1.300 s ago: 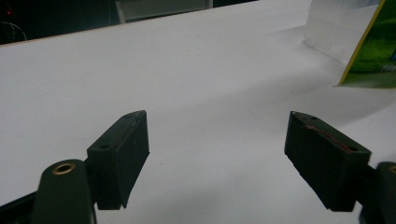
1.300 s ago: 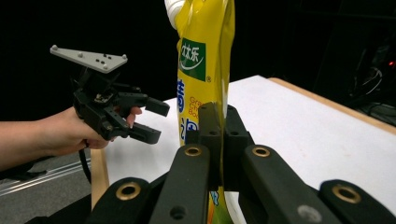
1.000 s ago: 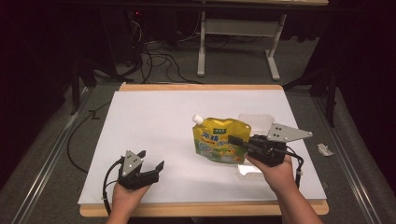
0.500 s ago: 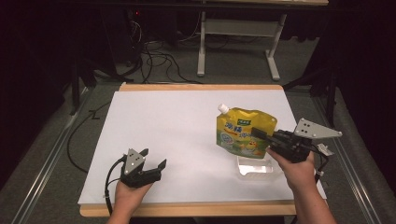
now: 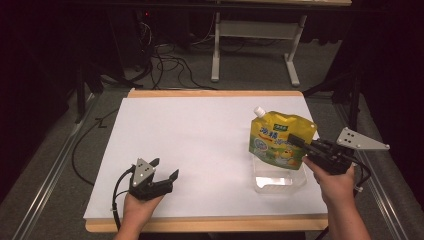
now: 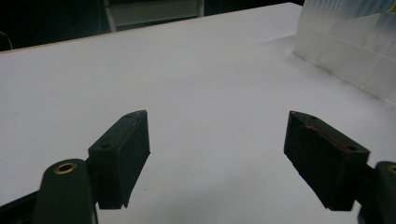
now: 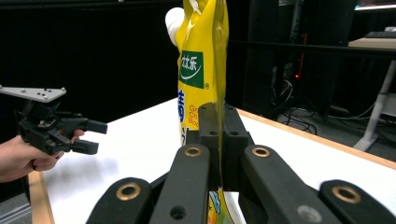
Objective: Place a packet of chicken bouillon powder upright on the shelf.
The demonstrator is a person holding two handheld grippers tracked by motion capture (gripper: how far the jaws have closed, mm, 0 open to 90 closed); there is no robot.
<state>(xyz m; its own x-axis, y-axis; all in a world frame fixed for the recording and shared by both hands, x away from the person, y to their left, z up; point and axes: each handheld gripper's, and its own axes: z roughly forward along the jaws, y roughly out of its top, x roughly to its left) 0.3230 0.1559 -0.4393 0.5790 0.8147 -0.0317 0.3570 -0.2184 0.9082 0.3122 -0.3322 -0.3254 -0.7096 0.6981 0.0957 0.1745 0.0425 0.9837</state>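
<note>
Nearest the person, the left gripper [image 5: 165, 180] rests on the table [image 5: 200, 130] with jaws wide and empty. Farther right, the right gripper [image 5: 300, 143] pinches the yellow pouch [image 5: 280, 137] upright over the clear tray [image 5: 277, 181] (apparently its destination) — lifted, not yet set down.

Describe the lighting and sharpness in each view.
High view: white table brightly lit, surroundings dark, yellow pouch slightly soft. Left gripper view: even light, clear container hazy at the edge. Right gripper view: pouch glossy against black, left gripper soft.
</note>
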